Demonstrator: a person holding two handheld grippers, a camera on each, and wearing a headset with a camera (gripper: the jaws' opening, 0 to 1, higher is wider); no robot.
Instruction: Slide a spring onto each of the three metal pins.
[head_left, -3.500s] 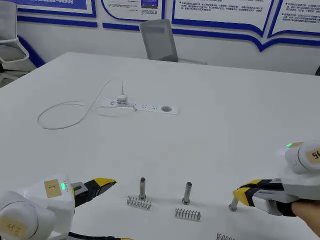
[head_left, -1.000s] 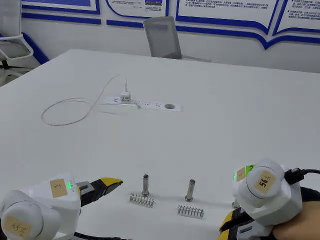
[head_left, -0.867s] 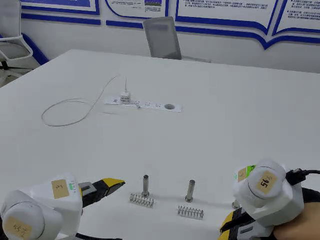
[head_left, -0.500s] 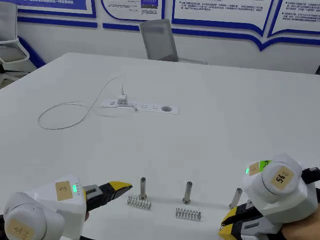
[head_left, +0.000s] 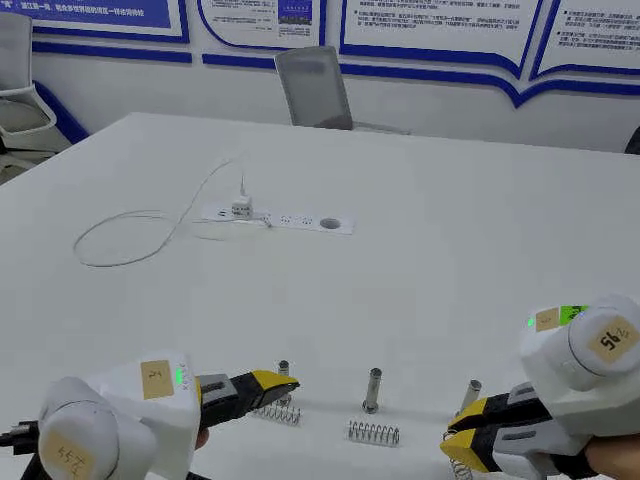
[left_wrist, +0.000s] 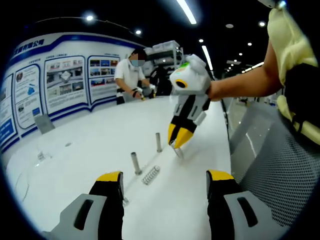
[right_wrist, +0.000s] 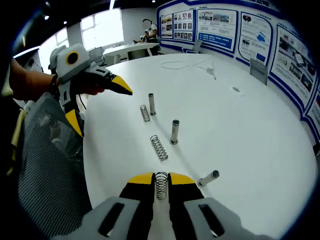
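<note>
The middle pin (head_left: 373, 388) stands upright on the white table (head_left: 450, 230); every place here is told from it. The right gripper (right_wrist: 161, 179) is to its right, toward the table's near edge; its jaws are pressed together on one spring (right_wrist: 161, 186), which stands on end between the yellow tips. The third pin (right_wrist: 208, 178) is also to the right of the middle pin, just beside those tips; it is tilted over rather than upright. A second spring (head_left: 373, 432) lies flat just in front of the middle pin, near its base but apart from it. To the left of the middle pin stands the left pin (head_left: 283, 370), upright; a third spring (head_left: 277, 412) lies near its foot, and whether the two touch cannot be told. All three pins are bare. The left gripper (left_wrist: 165, 176) is farther to the left of the middle pin than the left pin is; its jaws are spread wide with nothing between them, and in the head view its yellow tip comes just beside the left pin. Well beyond the middle pin, a white power strip (head_left: 285, 216) lies on the table; a thin white cable (head_left: 120, 225) loops off to the left of it; a grey chair (head_left: 312, 85) stands past the table's far edge.
</note>
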